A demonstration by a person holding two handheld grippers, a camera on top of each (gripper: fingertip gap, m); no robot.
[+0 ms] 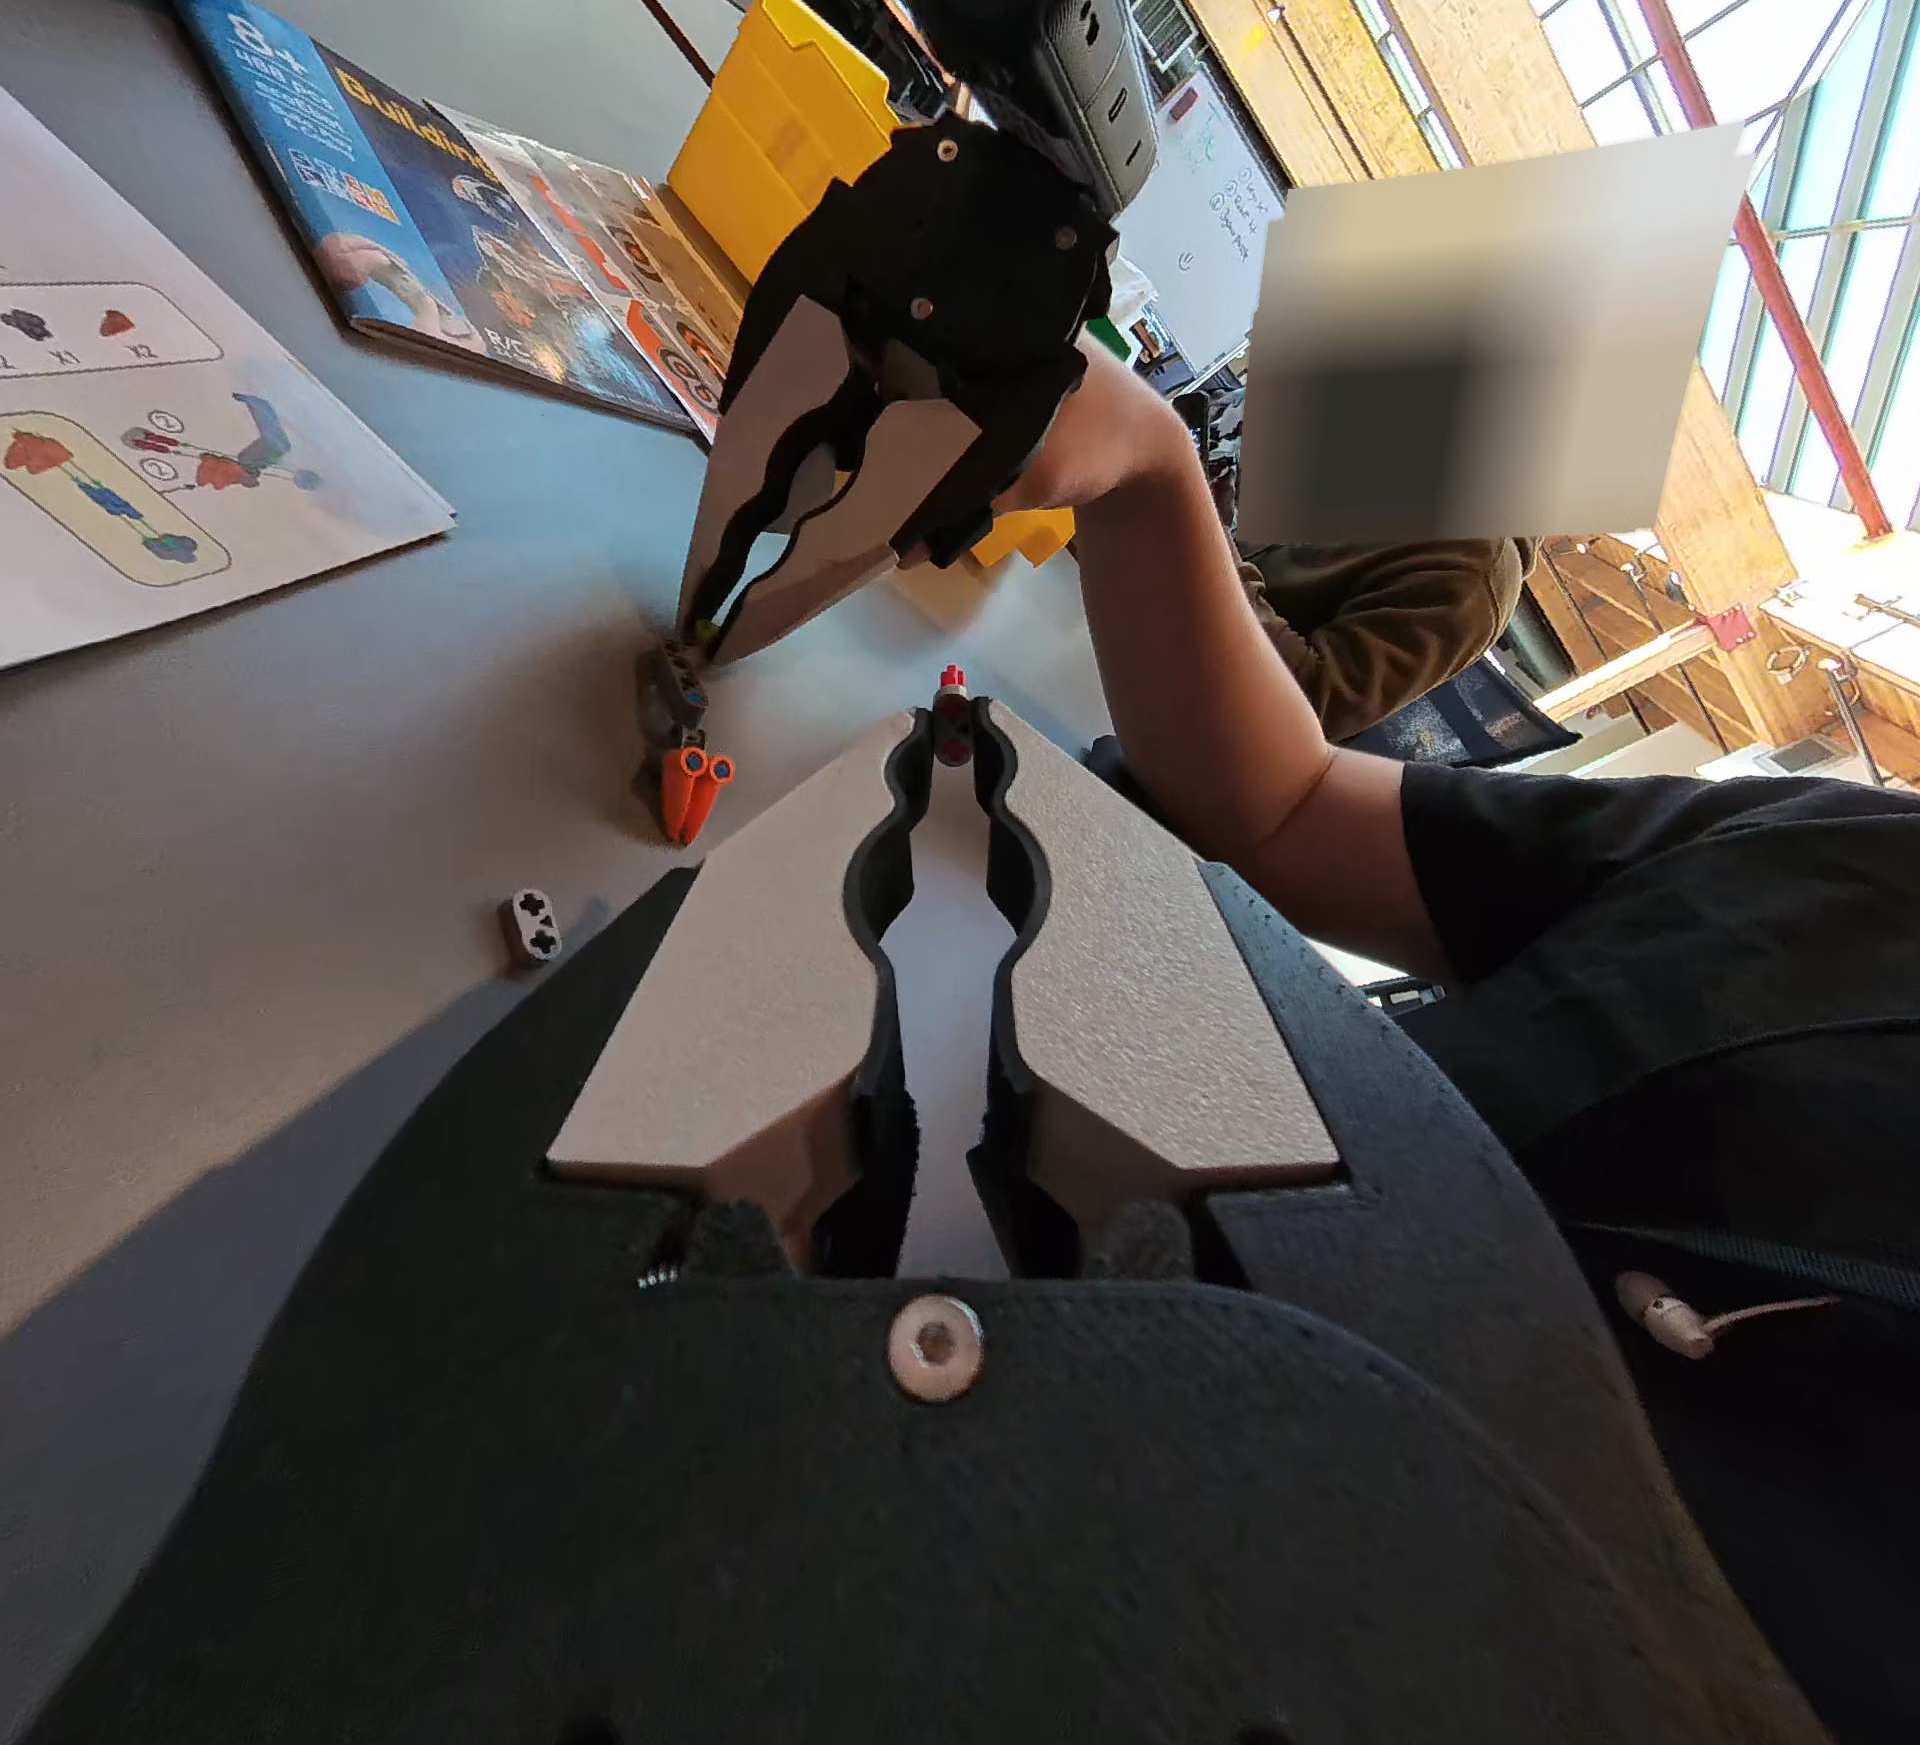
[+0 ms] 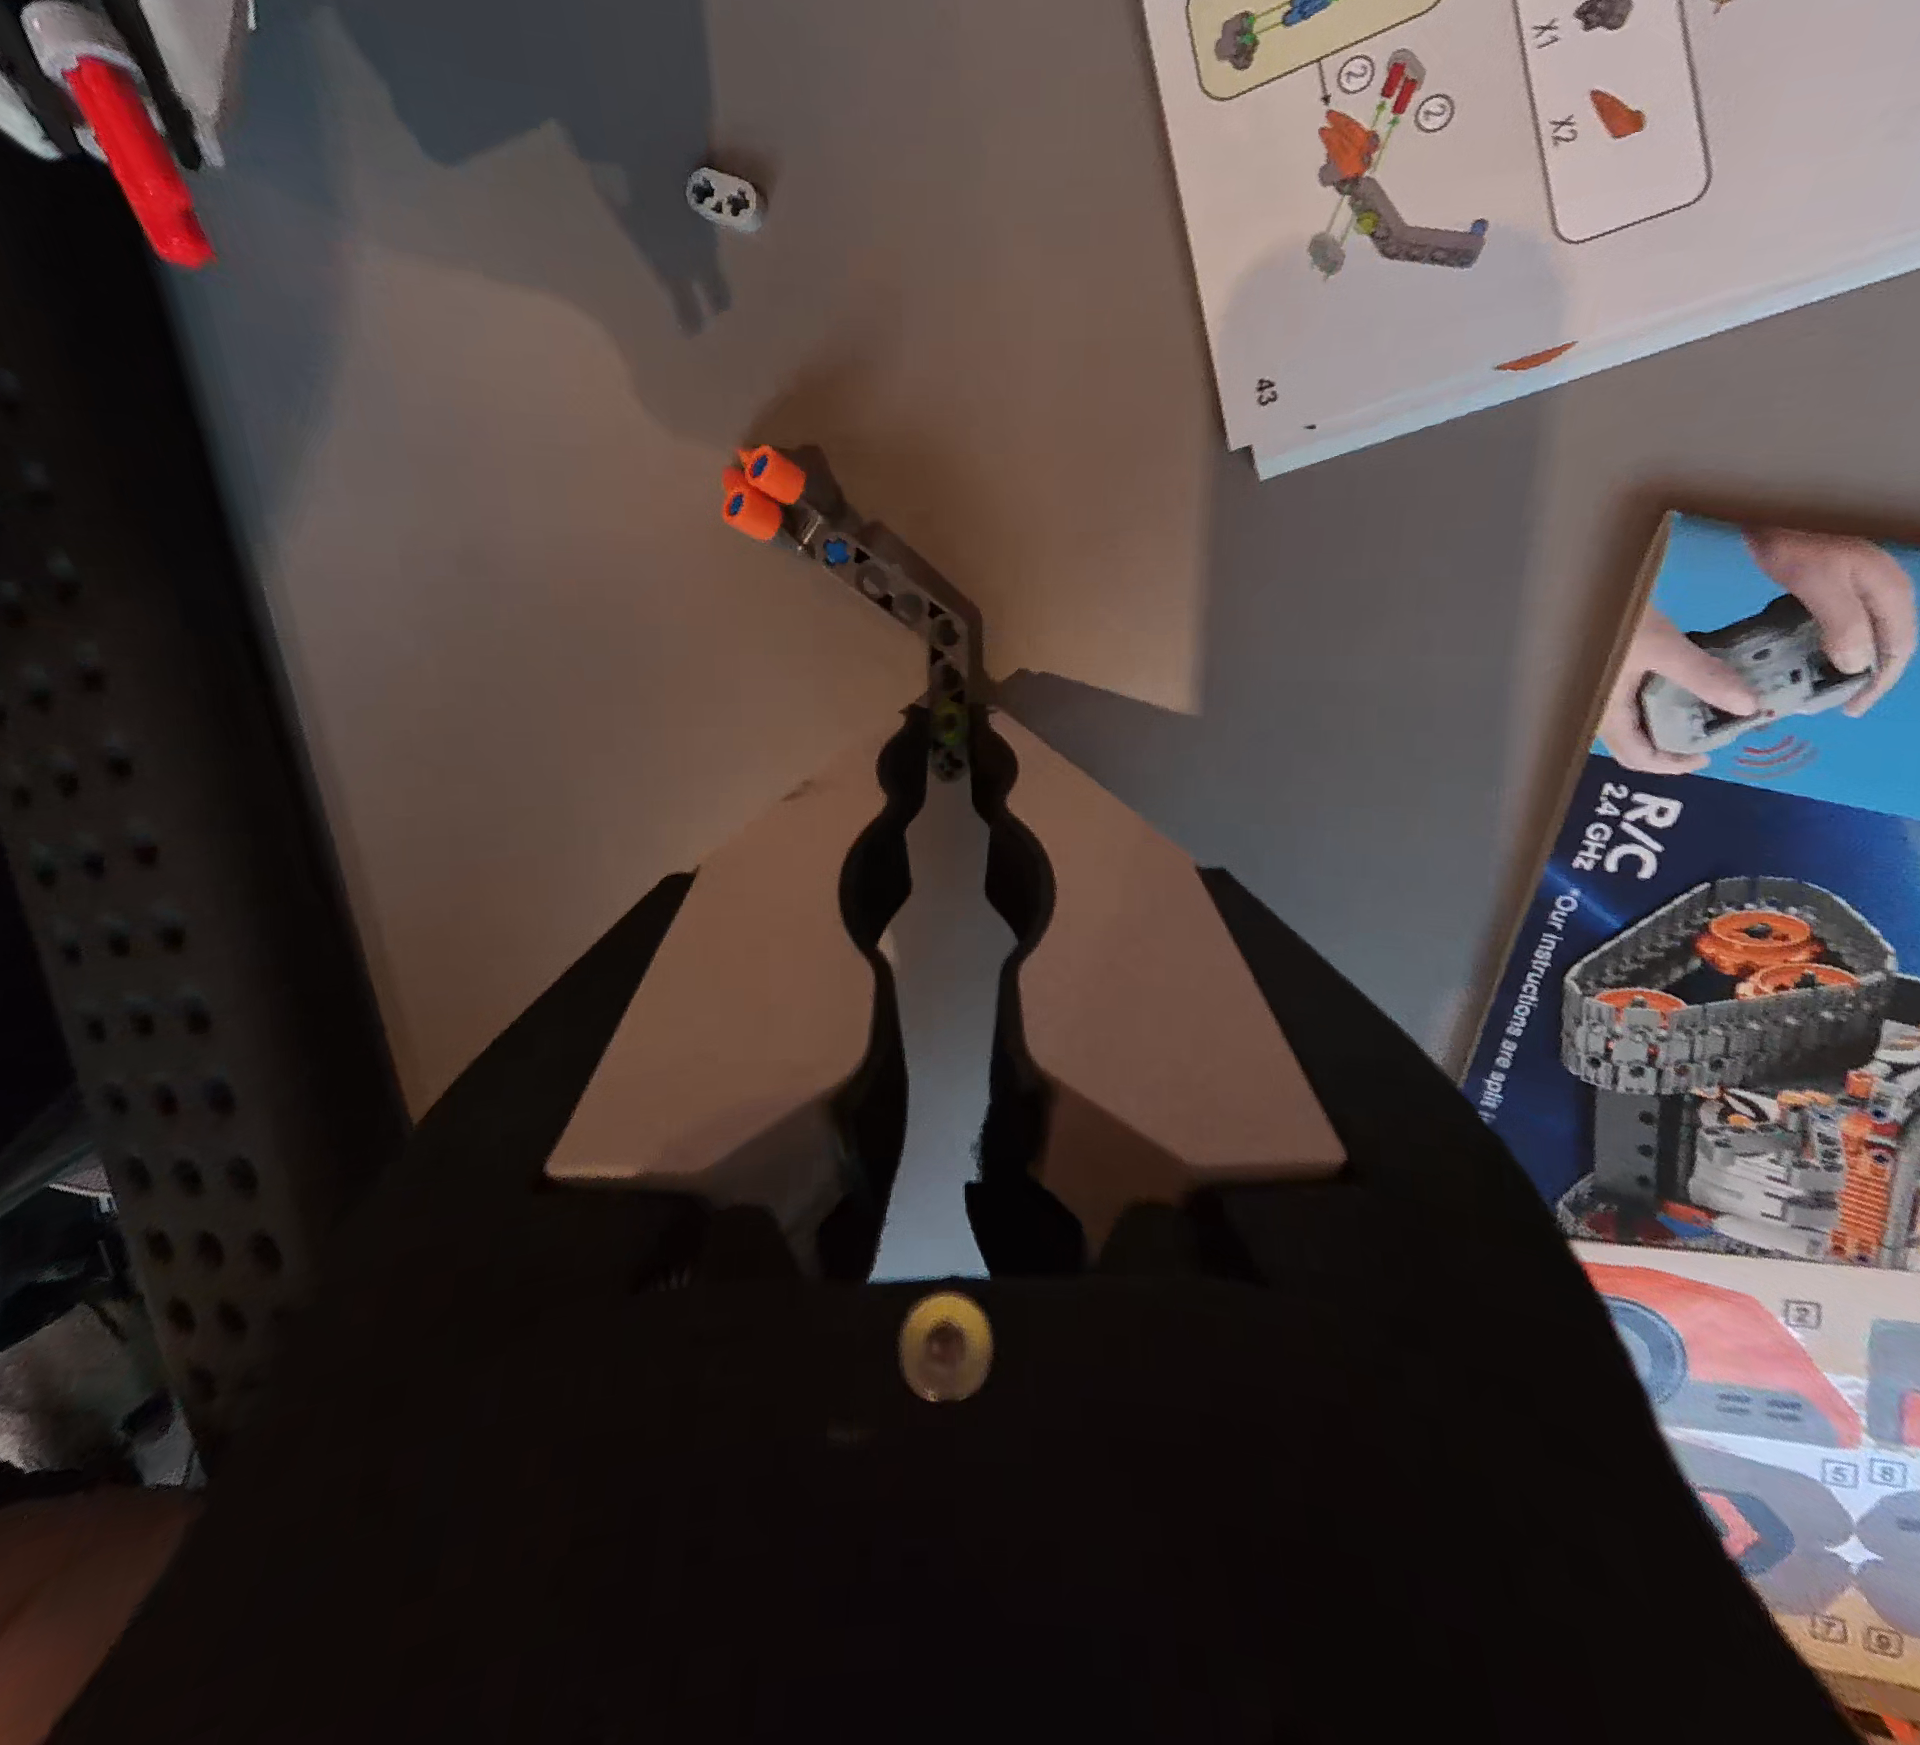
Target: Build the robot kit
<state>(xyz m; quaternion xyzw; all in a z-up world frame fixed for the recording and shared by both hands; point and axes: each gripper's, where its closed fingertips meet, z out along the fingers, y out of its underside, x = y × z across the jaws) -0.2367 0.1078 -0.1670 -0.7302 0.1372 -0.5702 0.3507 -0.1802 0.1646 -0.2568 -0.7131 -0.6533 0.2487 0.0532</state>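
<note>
While the right gripper [image 2: 948, 739] pinches the bent grey beam [image 2: 904, 604] at mid-frame, bracing it on the table [image 2: 520, 760], the left gripper [image 1: 951, 724] clamps a small red pin [image 1: 951, 687] at centre frame, apart.

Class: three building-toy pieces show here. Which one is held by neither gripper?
The small light-grey two-hole connector, lying loose on the table. The red pin sits in the left gripper's jaws; the bent grey beam sits in the right's.
</note>
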